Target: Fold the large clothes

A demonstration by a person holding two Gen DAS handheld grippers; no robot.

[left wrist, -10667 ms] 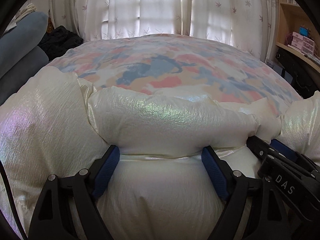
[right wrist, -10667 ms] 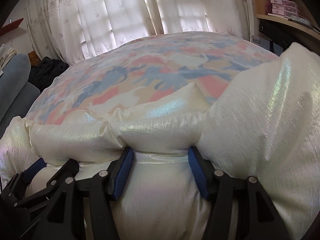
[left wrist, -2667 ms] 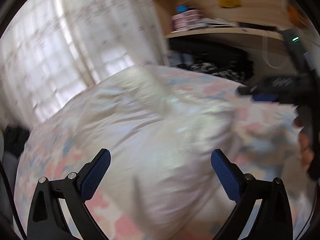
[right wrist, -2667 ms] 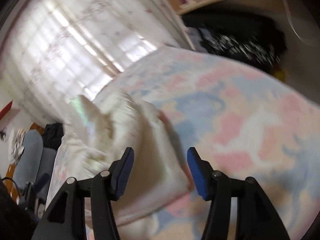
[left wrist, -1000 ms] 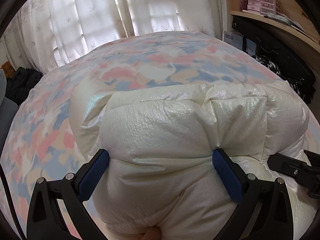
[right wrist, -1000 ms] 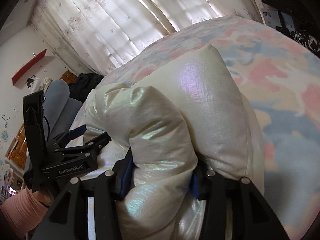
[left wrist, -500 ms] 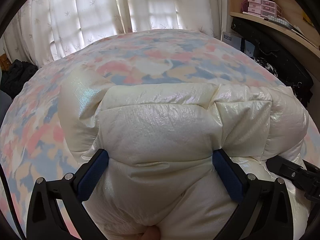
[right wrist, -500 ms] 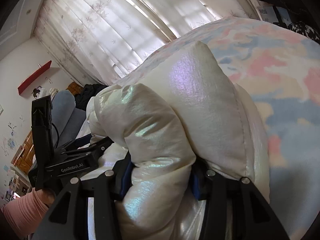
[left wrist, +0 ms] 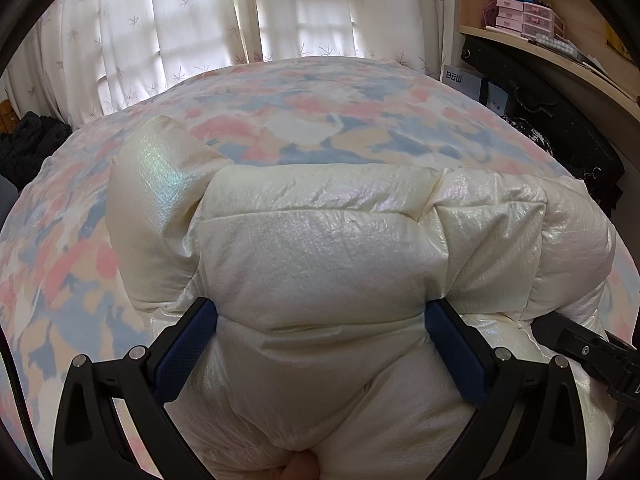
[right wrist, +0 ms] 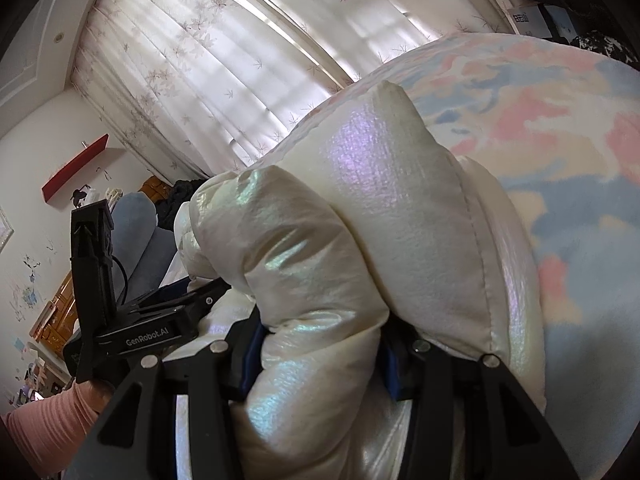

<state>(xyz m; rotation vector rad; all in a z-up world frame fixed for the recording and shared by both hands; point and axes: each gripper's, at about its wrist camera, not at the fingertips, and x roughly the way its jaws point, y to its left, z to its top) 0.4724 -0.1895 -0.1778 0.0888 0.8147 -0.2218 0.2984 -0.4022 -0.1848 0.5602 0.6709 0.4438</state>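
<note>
A cream, pearly puffer jacket (left wrist: 320,248) lies bunched into a thick bundle on the bed's pink-and-blue cover (left wrist: 340,120). My left gripper (left wrist: 320,344) stands very wide, and a fat roll of the jacket bulges between its blue pads (left wrist: 188,344), creased where they press in. My right gripper (right wrist: 320,360) is shut narrower on another puffy fold of the jacket (right wrist: 320,264); the fabric swells over and mostly hides its pads. The right gripper's black frame (left wrist: 592,356) shows at the left view's lower right edge. A fingertip (left wrist: 300,468) peeks out under the bundle.
White leaf-print curtains (left wrist: 240,20) hang behind the bed. A wooden shelf with small pink boxes (left wrist: 524,16) and black bags (left wrist: 560,128) stands to the right. Dark clothes (left wrist: 28,140) are piled at the left. A pink sleeve (right wrist: 44,432) holds the left gripper's handle.
The bundle has sunk a little toward the bed with both grippers, and the right view has tipped slightly. Both grips look the same as before.
</note>
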